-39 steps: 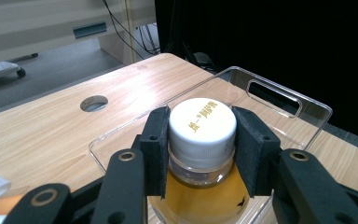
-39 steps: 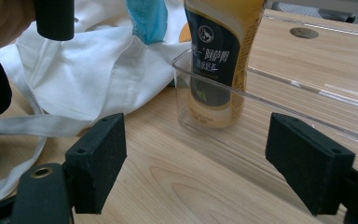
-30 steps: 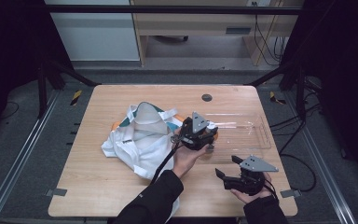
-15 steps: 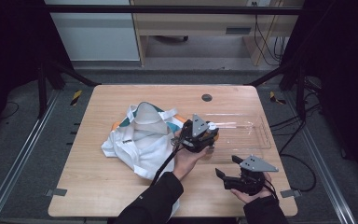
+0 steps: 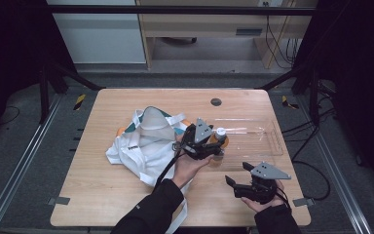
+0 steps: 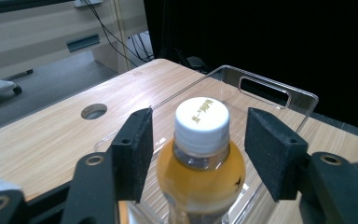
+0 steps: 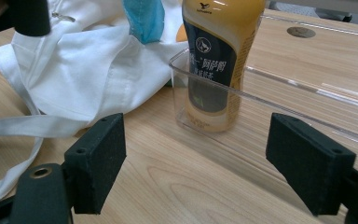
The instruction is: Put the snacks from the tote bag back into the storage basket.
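Note:
A bottle of orange drink with a white cap stands upright in the near left corner of a clear plastic tray. My left gripper is open, its pads on either side of the bottle's neck with small gaps. From above, the left gripper sits at the tray's left end over the bottle. My right gripper is open and empty near the table's front right. It faces the bottle and tray wall from a short distance.
A crumpled white cloth bag with long handles lies left of the tray, with blue fabric showing in it. A round cable hole sits near the table's far edge. The person's sleeve comes in at the front.
The left gripper has drifted slightly back toward the person, with the bottle staying in the tray. The right gripper has not moved.

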A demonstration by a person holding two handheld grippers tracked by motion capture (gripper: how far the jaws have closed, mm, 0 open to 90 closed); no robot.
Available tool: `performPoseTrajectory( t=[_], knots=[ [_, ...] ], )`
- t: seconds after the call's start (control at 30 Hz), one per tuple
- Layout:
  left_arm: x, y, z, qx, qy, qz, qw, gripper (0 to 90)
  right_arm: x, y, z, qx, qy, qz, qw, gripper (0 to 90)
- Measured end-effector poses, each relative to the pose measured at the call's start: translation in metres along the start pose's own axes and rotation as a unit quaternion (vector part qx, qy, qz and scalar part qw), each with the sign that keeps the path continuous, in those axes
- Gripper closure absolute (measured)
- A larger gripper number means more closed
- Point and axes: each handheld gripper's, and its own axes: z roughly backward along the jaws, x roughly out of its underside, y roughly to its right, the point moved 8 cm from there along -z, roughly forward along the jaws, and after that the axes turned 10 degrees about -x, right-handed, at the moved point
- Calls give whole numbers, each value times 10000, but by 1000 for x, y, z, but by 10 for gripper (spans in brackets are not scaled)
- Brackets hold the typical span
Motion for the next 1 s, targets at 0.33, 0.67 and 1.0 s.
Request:
performPoseTrajectory(
  t=[0.33, 0.67, 1.0],
  knots=[
    [5, -11, 28, 170, -181, -138, 9996, 341, 0, 1, 0, 46, 9, 5, 10000, 198],
    [23, -27, 56, 132, -257, -247, 9993, 319, 0, 2, 0, 74, 9, 0, 10000, 196],
    [51, -54, 83, -110, -482, -255, 9985, 288, 0, 3, 1, 116, 9, -15, 9999, 191]
  ],
)
